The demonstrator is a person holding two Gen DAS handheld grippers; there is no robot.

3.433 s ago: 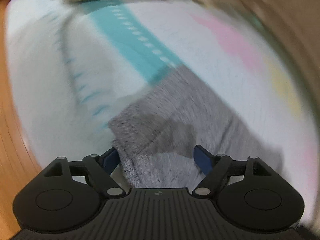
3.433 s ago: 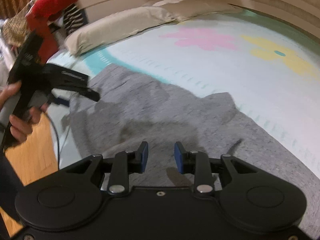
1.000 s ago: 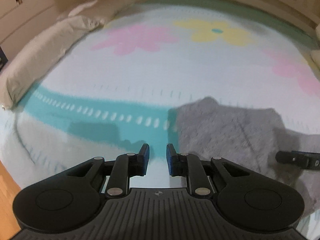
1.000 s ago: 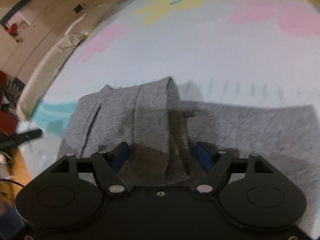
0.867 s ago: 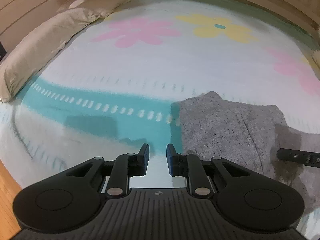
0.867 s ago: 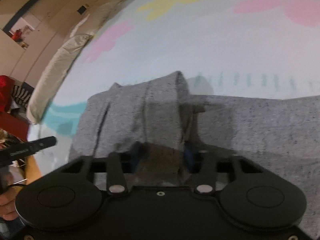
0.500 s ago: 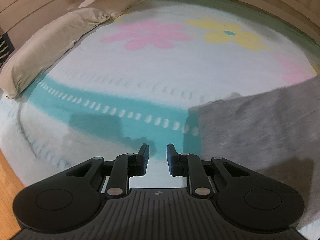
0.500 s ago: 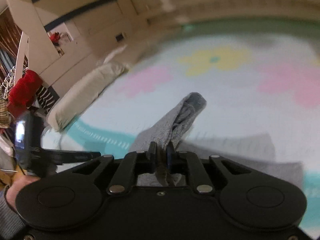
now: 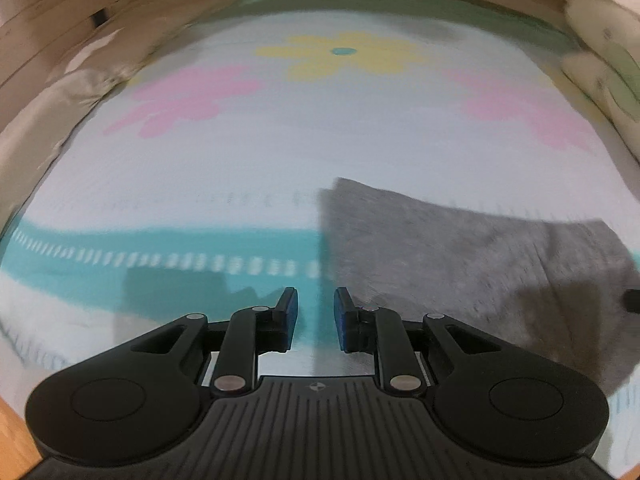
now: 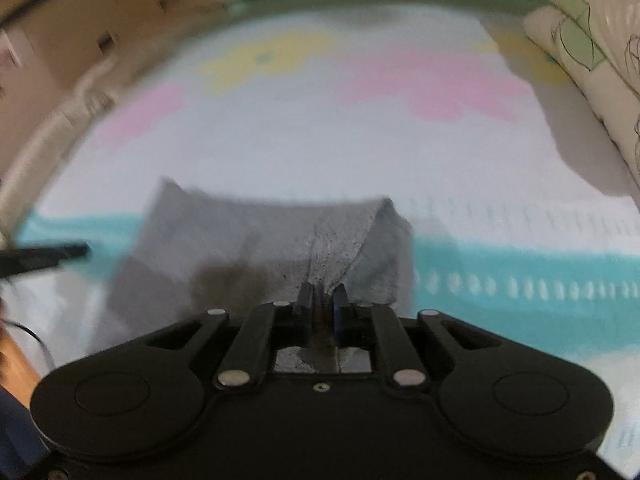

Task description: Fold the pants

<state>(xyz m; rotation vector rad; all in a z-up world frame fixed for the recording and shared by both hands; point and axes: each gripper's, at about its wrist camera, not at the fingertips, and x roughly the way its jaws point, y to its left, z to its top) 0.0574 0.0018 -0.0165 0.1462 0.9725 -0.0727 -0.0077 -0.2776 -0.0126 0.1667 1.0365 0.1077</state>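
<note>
Two grippers are in view, one per wrist camera. Nearest the right wrist camera, the right gripper [image 10: 323, 294] has its jaws closed tight on a raised fold of the grey pants [image 10: 260, 248], the pinched cloth peaking up from the garment into the jaws. The rest of the pants lies on the bed cover [image 10: 280, 152], across its teal band [image 10: 520, 276]. On the left wrist view, the left gripper [image 9: 316, 306] has its jaws parted by a narrow gap, gripping nothing, over the teal band [image 9: 160, 252], just left of the pants' edge [image 9: 420, 240]. Beyond the pants, the bed cover [image 9: 320, 140] shows pink and yellow flower prints. Farther still, a beige pillow [image 9: 72, 88] lies along the left edge, and patterned bedding [image 10: 592, 48] is stacked at far right.
</note>
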